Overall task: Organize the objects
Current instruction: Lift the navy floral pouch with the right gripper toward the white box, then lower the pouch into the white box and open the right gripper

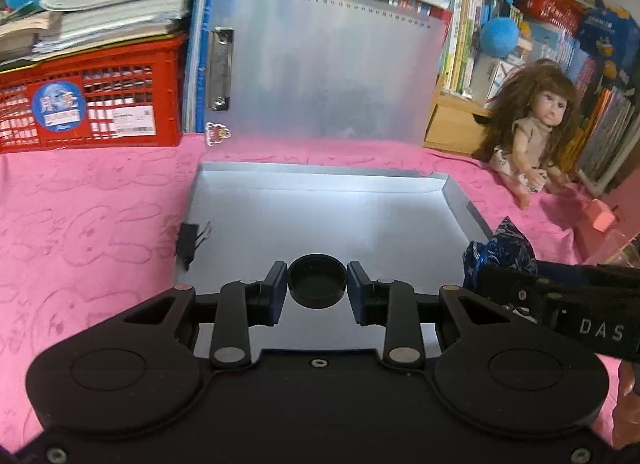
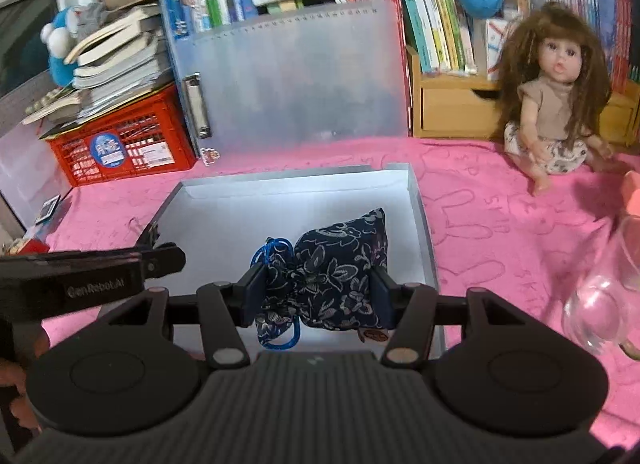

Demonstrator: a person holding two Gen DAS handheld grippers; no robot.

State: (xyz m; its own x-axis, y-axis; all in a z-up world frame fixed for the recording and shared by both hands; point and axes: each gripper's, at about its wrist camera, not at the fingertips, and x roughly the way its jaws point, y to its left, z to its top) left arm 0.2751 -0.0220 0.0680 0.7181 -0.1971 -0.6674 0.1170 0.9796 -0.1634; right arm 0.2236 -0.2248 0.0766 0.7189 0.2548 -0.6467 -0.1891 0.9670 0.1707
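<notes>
Looks like you're only partway: the gray box (image 1: 320,220) on the pink cloth is empty, nothing dropped in yet. Your left tool (image 1: 317,284) is pinching a small black cap (image 1: 316,281), your right tool (image 2: 318,290) is clamped on the floral pouch (image 2: 340,264), both over the box.

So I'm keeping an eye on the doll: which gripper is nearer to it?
Right. The right gripper, shut on the floral pouch, is on the doll's side of the grey box; the left gripper, holding a black cap, sits farther away.
</notes>
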